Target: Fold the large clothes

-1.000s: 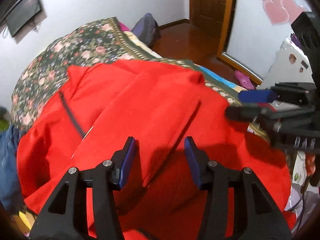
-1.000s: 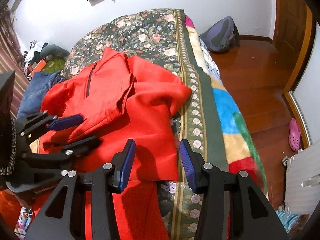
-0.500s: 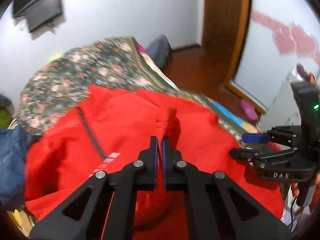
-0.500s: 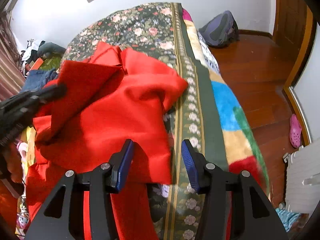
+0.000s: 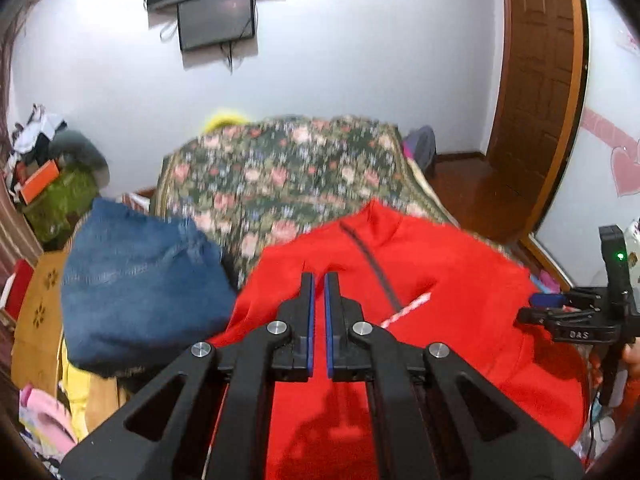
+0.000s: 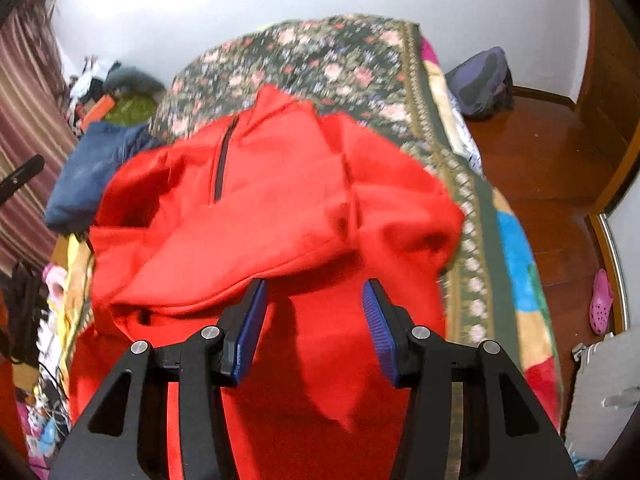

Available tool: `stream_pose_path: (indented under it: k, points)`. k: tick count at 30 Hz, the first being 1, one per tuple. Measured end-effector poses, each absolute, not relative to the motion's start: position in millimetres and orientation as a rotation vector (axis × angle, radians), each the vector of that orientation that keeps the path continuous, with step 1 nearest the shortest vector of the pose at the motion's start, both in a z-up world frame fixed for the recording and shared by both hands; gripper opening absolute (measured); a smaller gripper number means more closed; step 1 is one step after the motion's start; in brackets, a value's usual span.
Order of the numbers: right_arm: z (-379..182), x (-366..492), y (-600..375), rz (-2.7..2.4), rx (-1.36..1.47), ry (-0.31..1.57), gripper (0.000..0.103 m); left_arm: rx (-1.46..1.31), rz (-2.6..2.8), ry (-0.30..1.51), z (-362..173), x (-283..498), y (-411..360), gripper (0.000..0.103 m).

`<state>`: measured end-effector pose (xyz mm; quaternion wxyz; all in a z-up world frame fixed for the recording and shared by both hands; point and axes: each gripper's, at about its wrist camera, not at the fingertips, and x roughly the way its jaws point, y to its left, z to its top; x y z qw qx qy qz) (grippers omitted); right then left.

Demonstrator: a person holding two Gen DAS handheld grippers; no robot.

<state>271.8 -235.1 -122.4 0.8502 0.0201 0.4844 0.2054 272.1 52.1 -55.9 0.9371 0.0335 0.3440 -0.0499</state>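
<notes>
A large red fleece pullover (image 5: 440, 304) with a dark zip lies rumpled on the near part of the bed; it also shows in the right wrist view (image 6: 280, 220). My left gripper (image 5: 319, 280) is shut, with red cloth showing in the narrow slit between its blue pads and hanging below it. My right gripper (image 6: 312, 296) is open above the pullover's lower part, its pads on either side of a fold and holding nothing. It also shows at the right edge of the left wrist view (image 5: 540, 308).
A floral bedspread (image 5: 280, 168) covers the bed. A blue denim garment (image 5: 136, 280) lies left of the pullover. Clutter is piled at the far left (image 5: 52, 184). A backpack (image 6: 480, 84) and a pink clog (image 6: 600, 300) are on the wooden floor.
My left gripper closed on the red cloth and rose, tilting up toward the wall. The pullover's left side was pulled up and over. My right gripper stayed open and moved further over the cloth.
</notes>
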Motion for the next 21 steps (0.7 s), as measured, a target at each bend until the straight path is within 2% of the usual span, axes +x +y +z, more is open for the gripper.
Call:
stream_pose_path:
  k: [5,8,13,14,21]
  points:
    - [-119,261,-235,0.422,0.015,0.998,0.046,0.097,-0.165,0.803,-79,279,35,0.004]
    - [-113,259,-244,0.408,0.020,0.986,0.046,0.114,-0.229,0.843,-90,284,11,0.012]
    - [-111,256,-268,0.341,0.004,0.975,0.046,0.155,-0.351,0.874,-106,291,-48,0.041]
    - [-111,256,-273,0.333,0.011,0.974,0.046,0.168,-0.380,0.878,-109,292,-63,0.043]
    - [-116,251,-305,0.282,0.081,0.985,0.046,0.265,-0.522,0.945,-134,299,-143,0.045]
